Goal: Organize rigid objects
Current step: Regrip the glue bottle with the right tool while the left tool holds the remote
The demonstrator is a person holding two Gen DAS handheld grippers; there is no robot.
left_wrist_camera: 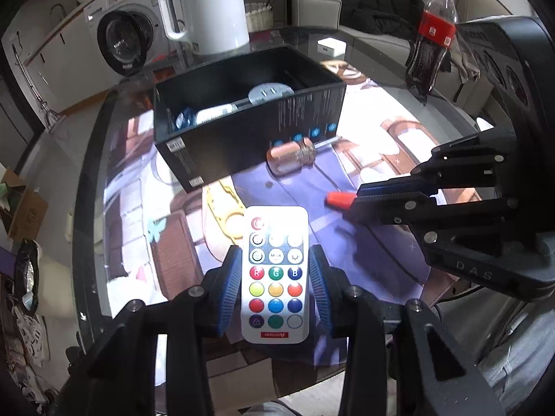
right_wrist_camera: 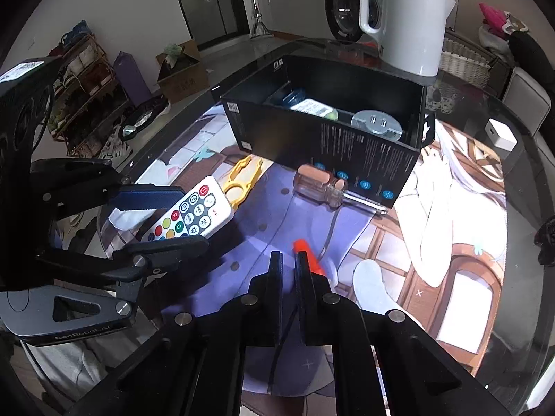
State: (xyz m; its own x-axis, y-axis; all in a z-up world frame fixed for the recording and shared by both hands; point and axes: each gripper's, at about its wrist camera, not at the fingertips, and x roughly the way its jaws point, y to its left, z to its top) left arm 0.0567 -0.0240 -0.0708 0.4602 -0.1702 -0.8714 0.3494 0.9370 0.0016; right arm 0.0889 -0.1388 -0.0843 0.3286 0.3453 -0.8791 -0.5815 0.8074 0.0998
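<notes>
**Both Grippers Loaded; Slip Risk on the Way to the Box**

The left gripper (left_wrist_camera: 274,279) has its jaws partly closed on the white remote (left_wrist_camera: 275,274), gripped by its long edges above the desk (left_wrist_camera: 364,242). The right gripper (right_wrist_camera: 288,260) is closed nearly tight on an orange item (right_wrist_camera: 307,253), identity unclear.

Risks, in my judgement: the smooth remote may slide out; either load could clip the black box (right_wrist_camera: 326,145) wall.

Only the right view shows the screwdriver (right_wrist_camera: 326,183) shaft touching the box and the yellow tool (right_wrist_camera: 242,178) whole; only the left shows the cola bottle (left_wrist_camera: 433,38).
</notes>
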